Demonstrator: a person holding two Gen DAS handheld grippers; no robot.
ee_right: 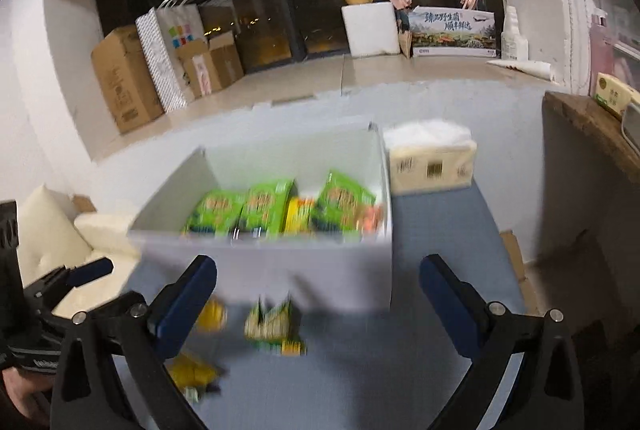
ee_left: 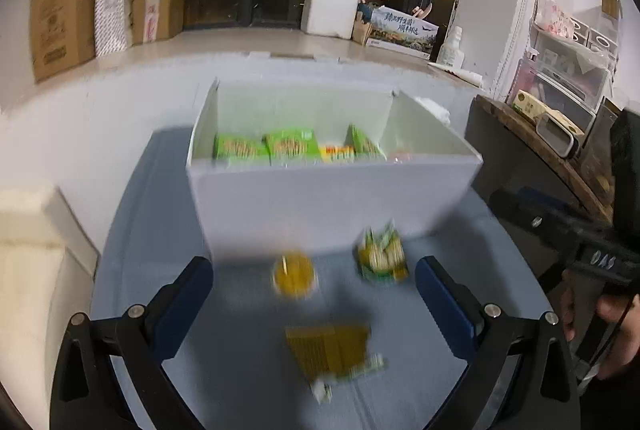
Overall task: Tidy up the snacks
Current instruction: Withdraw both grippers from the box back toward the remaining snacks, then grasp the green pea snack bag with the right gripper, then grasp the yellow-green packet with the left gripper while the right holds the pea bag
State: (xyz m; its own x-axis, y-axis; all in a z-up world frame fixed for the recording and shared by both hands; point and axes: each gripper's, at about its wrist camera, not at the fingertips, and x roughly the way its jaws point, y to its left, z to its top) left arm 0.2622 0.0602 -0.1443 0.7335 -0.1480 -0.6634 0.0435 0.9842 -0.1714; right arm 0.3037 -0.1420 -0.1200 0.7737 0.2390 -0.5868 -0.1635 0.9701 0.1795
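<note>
A white box (ee_left: 332, 198) stands on the blue table and holds several green snack packs (ee_left: 240, 148), also seen from the right wrist view (ee_right: 264, 208). In front of it lie a round yellow snack (ee_left: 294, 274), a green-and-yellow pack (ee_left: 382, 256) and a flat yellow-brown pack (ee_left: 328, 348). My left gripper (ee_left: 314, 296) is open and empty above these loose snacks. My right gripper (ee_right: 318, 304) is open and empty, with the green-and-yellow pack (ee_right: 274, 326) between its fingers' line of sight and the box (ee_right: 320, 278) just beyond.
A tissue pack (ee_right: 432, 160) sits to the right of the box. A cream cushion (ee_left: 36, 250) lies left of the table. A wooden shelf (ee_left: 552, 150) stands at the right. Cardboard boxes (ee_left: 64, 30) line the window ledge.
</note>
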